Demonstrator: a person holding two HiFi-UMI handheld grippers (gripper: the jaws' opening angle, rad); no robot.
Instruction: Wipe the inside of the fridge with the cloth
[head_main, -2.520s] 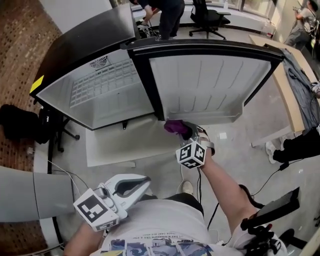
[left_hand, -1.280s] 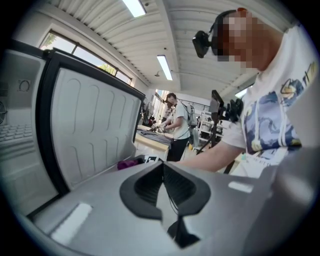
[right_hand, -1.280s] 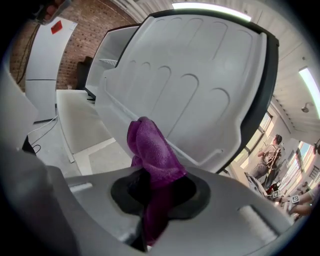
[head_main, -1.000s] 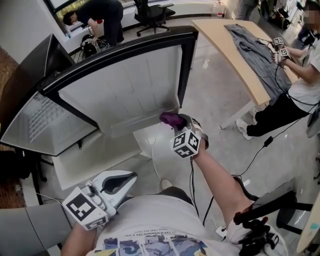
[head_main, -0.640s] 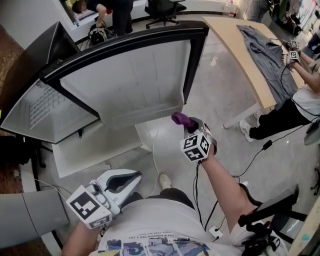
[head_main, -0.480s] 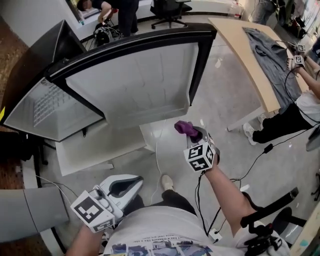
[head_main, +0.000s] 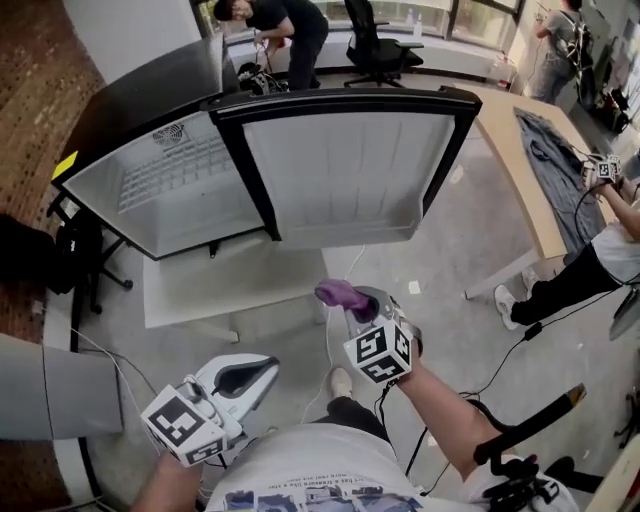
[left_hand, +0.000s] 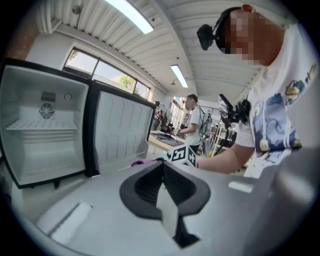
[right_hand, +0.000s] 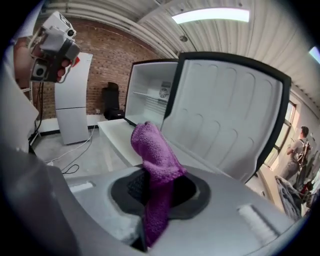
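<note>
In front of open fridge (head_main: 180, 185): right gripper (head_main: 358, 303) jaws pinching purple cloth (head_main: 338, 293), well short of cavity. Left gripper (head_main: 248, 372) jaws pressed together, empty. Best: carry cloth past door (head_main: 360, 170), press flat on inner wall, sweep steadily.

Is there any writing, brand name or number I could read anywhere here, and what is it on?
No text reads clearly.
Shirt print: lettering too small and blurred.
Yellow sticker on the fridge: too small to read.
Marker cubes: black-and-white patterns, no letters.
</note>
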